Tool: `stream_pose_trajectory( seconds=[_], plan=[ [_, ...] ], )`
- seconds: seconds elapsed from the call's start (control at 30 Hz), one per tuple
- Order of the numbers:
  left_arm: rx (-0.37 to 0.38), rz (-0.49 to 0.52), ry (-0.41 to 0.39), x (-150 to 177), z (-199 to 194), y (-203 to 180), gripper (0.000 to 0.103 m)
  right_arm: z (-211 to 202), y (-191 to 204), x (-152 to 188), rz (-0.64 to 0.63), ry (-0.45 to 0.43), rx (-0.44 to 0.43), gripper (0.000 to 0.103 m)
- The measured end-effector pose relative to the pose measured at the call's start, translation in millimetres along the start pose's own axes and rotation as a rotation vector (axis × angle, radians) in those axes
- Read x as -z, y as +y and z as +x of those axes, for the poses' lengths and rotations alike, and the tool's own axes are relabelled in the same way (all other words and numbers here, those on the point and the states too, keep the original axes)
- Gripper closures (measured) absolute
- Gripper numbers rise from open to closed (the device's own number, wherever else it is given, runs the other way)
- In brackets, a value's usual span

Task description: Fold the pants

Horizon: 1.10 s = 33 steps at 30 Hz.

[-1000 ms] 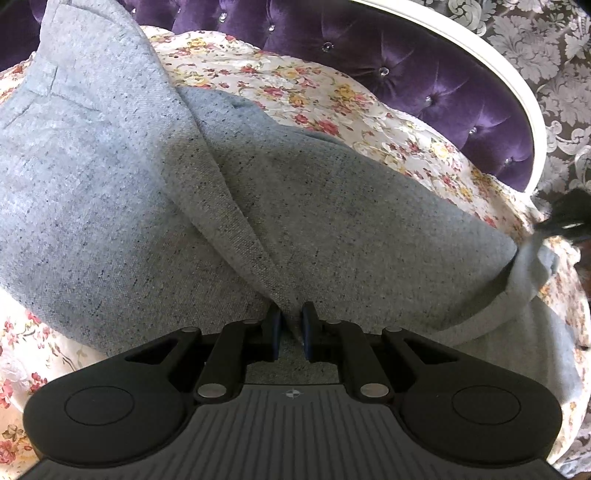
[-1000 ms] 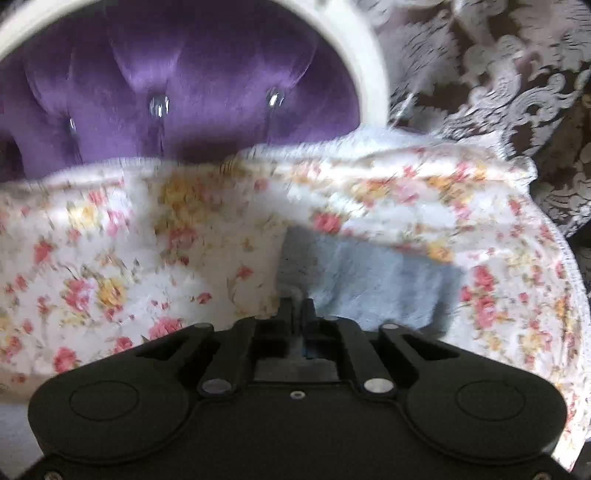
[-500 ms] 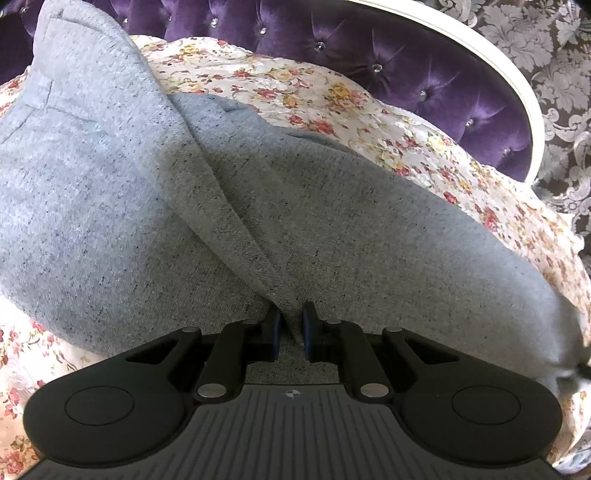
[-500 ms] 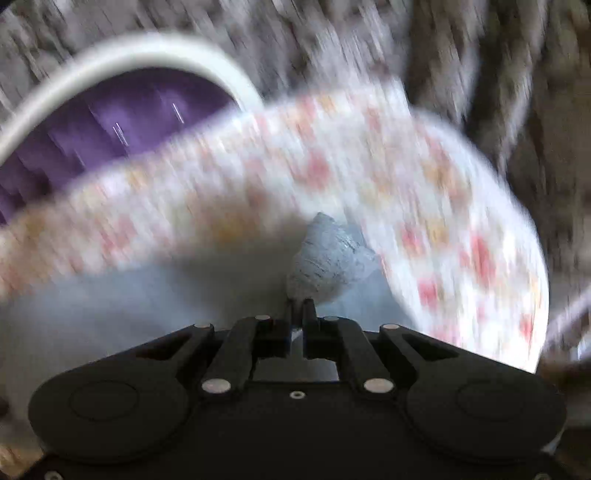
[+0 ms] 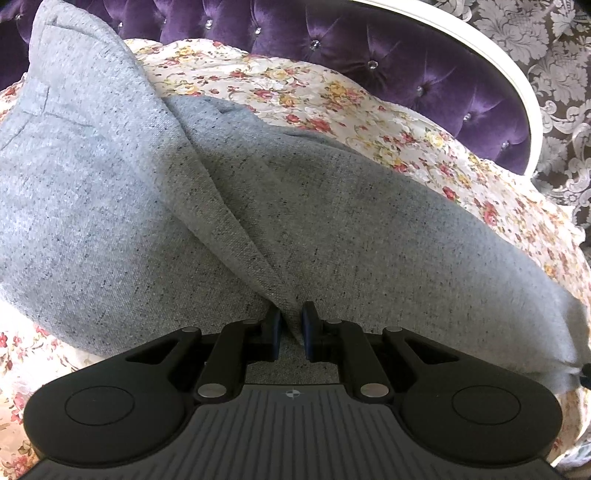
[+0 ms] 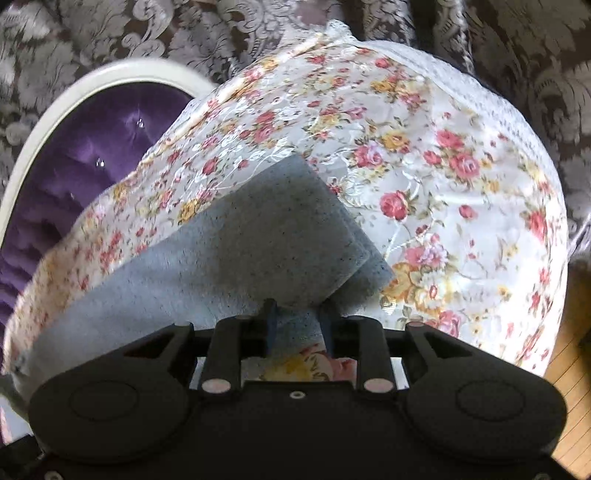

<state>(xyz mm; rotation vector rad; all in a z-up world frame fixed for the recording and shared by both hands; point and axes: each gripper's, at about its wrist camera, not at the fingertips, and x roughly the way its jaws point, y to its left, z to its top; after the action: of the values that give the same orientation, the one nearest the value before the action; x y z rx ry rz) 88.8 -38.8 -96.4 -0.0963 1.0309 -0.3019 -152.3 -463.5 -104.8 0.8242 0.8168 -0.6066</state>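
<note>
Release on my right gripper (image 6: 295, 314), its jaws now spread over the laid-down pants (image 6: 229, 236) cuffs, while my left gripper (image 5: 291, 319) still pinches the crotch ridge, so this fold looks landed.

Floral bedspread (image 5: 388, 122) ahead of the jaws, sunlit. Beyond it a purple tufted headboard (image 5: 406, 70) with crystal buttons and a white rim (image 5: 517, 92). Grey damask wall (image 6: 110, 33) behind. Wood floor (image 6: 569, 387) at right.

Left gripper (image 5: 291, 325) pinching a ridge of pants (image 5: 332, 229) between nearly closed fingers (image 5: 274, 328), right gripper (image 6: 295, 321) spreading its fingers (image 6: 327, 325) apart, releasing the fabric
</note>
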Motion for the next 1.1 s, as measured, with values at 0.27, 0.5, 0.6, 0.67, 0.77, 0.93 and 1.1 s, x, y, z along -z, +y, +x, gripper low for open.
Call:
stream_pose_trajectory(
  seconds=[0.27, 0.5, 0.6, 0.67, 0.77, 0.93, 1.1],
  plan=[
    [0.031, 0.0, -0.03, -6.4, -18.5, -0.5, 0.097, -1.3, 22.3, -6.0, -0.081, -0.037, 0.109, 0.093],
    [0.045, 0.044, -0.106, -2.2, -63.8, -4.0, 0.097, -41.4, 36.3, -11.4, -0.16, -0.165, 0.069, 0.093],
    [0.036, 0.035, -0.054, 10.3, -52.3, 1.8, 0.097, -31.6, 30.6, -6.1, -0.164, -0.129, 0.096, 0.093],
    [0.017, 0.019, -0.011, 16.1, -39.0, 5.4, 0.097, -12.0, 23.5, -1.4, -0.142, -0.072, 0.125, 0.093],
    [0.004, -0.012, 0.041, 22.9, -24.3, 14.1, 0.097, 3.9, 18.2, 4.9, -0.126, -0.037, 0.146, 0.094],
    [0.021, -0.018, 0.02, 26.8, -36.4, 20.9, 0.097, -12.9, 27.2, 2.3, -0.173, -0.076, 0.199, 0.052],
    [-0.055, 0.008, -0.032, 30.0, -59.1, 30.8, 0.096, -40.1, 34.6, 2.9, -0.189, -0.19, 0.256, 0.041]
  ],
)
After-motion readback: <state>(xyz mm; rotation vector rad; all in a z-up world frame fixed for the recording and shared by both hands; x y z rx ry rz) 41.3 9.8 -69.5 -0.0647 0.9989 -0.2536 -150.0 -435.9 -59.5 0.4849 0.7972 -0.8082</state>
